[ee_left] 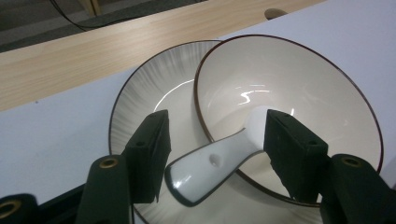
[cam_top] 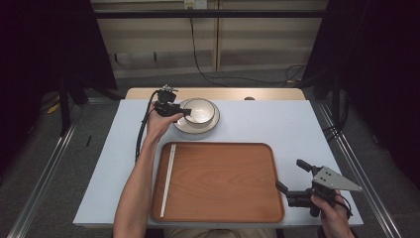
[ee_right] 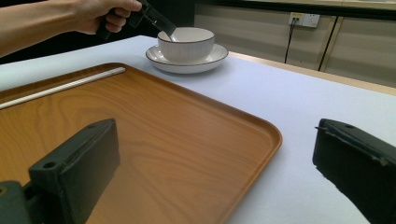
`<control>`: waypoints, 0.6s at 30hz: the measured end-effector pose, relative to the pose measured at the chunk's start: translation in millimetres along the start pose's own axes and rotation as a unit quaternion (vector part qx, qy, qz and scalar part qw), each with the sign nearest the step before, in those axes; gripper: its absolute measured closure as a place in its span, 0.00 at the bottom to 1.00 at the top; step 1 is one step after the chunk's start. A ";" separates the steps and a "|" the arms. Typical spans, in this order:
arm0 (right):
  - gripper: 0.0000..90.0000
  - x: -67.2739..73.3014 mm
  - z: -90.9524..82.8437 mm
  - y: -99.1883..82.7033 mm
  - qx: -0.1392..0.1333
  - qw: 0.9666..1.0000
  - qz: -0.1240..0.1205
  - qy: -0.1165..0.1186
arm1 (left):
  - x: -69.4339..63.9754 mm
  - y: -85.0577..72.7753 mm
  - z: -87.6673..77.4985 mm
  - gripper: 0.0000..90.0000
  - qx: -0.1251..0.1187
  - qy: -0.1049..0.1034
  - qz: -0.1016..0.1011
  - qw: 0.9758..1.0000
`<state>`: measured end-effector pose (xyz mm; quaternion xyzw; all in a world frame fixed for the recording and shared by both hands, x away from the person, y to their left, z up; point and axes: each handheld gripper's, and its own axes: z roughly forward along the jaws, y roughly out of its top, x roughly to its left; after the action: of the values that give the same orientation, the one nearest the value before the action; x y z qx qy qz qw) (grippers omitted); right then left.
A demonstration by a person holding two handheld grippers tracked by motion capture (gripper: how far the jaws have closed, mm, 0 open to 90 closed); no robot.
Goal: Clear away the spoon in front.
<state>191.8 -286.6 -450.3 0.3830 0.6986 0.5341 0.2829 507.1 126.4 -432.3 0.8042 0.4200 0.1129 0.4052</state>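
Pale blue cloth covers the table (cam_top: 277,124), with a strip of light wood along its far edge and grey floor beyond. On the far left side, the left gripper (ee_left: 212,144) reaches over a white bowl (ee_left: 289,107) that sits on a ribbed white plate (ee_left: 154,88); its jaws stand about half spread on either side of a white ceramic spoon (ee_left: 210,165), whose handle lies over the bowl's dark rim, and I cannot tell whether the pads touch it. The right gripper (cam_top: 292,176) rests at the table's near right corner beside a wooden tray (cam_top: 223,183), jaws wide apart with nothing between them. From above, the spoon is hidden under the left gripper, while a white stick (cam_top: 168,178) lies along the tray's left edge. The right gripper view shows the bowl's ribbed outer wall.
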 end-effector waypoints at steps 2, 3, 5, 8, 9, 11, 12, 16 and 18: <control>0.01 0.0 0.3 -0.7 0.001 1.000 0.004 -0.003 | -0.8 -0.3 2.4 0.48 -0.002 -0.003 0.002 1.000; 0.01 -0.1 0.1 -0.8 0.002 1.000 0.004 -0.005 | -1.0 -0.6 3.4 0.48 -0.001 -0.006 0.003 1.000; 0.01 -0.7 -0.6 -0.7 0.001 1.000 0.002 -0.004 | -1.4 -1.2 4.9 0.50 0.002 -0.005 0.005 1.000; 0.01 -0.3 -0.3 -0.7 0.002 1.000 0.003 -0.004 | -2.0 -3.0 7.5 0.53 0.006 -0.009 0.008 1.000; 0.01 0.0 -0.3 -0.7 0.002 1.000 0.002 -0.002 | -1.6 -3.4 7.3 0.54 0.005 -0.009 0.006 1.000; 0.01 0.3 0.2 -1.0 0.001 1.000 0.002 -0.002 | -1.4 -3.5 7.2 0.57 0.005 -0.012 0.005 1.000; 0.01 0.3 0.1 -1.0 0.001 1.000 0.002 -0.002 | -1.3 -3.2 6.9 0.58 0.007 -0.012 0.005 1.000; 0.01 0.2 0.0 -0.8 0.001 1.000 0.002 -0.001 | 0.5 -3.4 6.9 0.62 0.000 -0.015 -0.019 1.000; 0.01 0.1 0.2 -0.8 0.001 1.000 0.002 -0.002 | 2.4 -3.4 5.0 0.63 0.005 -0.020 -0.017 1.000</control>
<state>191.8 -286.5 -451.2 0.3859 0.6976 0.5334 0.2827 509.2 126.5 -438.5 0.8010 0.4258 0.0881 0.4116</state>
